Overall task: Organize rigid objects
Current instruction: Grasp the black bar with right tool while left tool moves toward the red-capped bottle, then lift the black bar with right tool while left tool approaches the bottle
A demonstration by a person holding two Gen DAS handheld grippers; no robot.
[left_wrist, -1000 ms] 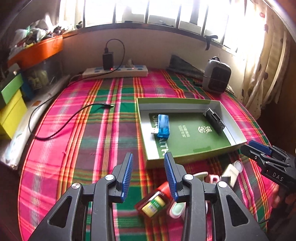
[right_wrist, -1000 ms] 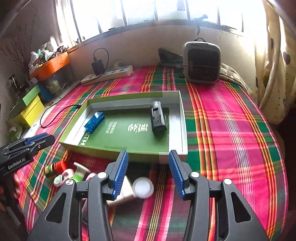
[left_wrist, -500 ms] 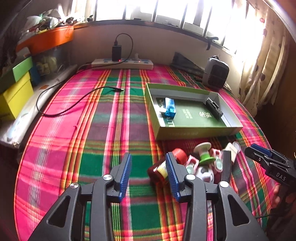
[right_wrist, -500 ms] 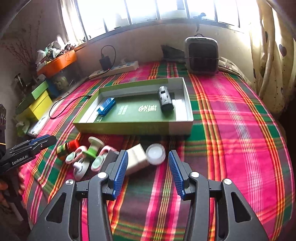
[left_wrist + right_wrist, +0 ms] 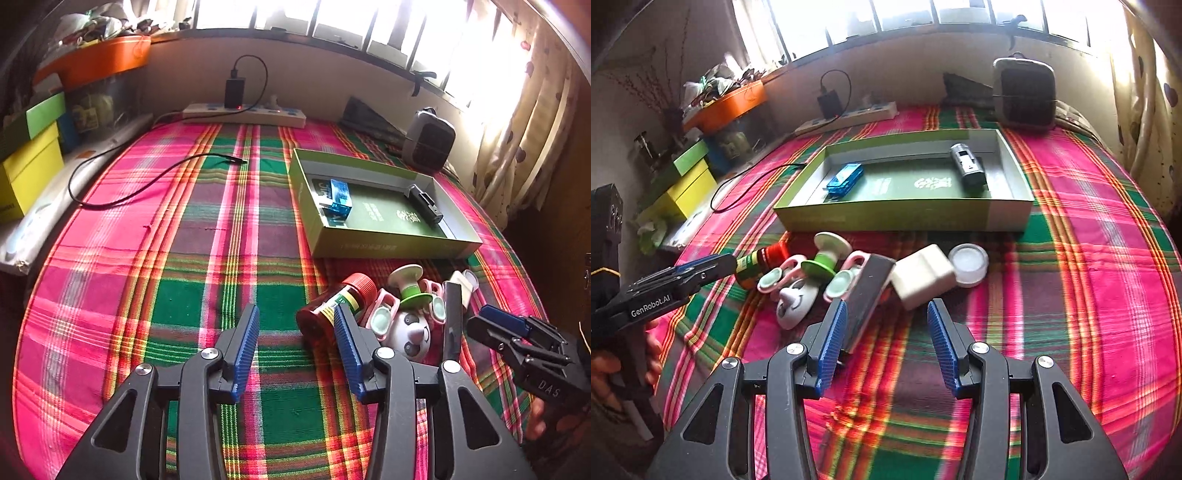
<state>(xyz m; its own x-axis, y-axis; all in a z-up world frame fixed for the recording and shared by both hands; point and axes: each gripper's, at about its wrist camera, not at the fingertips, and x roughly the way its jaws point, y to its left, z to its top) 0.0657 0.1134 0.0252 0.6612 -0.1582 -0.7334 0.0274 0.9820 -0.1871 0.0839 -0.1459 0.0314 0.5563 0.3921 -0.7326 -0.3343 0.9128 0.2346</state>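
Ahead of both grippers: loose clutter lies before the green box [image 5: 901, 218], likely awaiting sorting. Left gripper [image 5: 295, 317] and right gripper [image 5: 886, 314] gape, empty, seemingly choosing.

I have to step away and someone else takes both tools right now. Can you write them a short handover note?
Left tool: open, empty, over the cloth just left of the red-capped bottle.
Right tool: open, empty, in front of the pile, beside the flat black bar.
Done: blue USB gadget and a grey-black device lie in the green box.
Left: the pile in front of the box: the bottle, green-and-white spool, panda-faced toy, pink-and-mint clips, the bar, white block, small round white jar.
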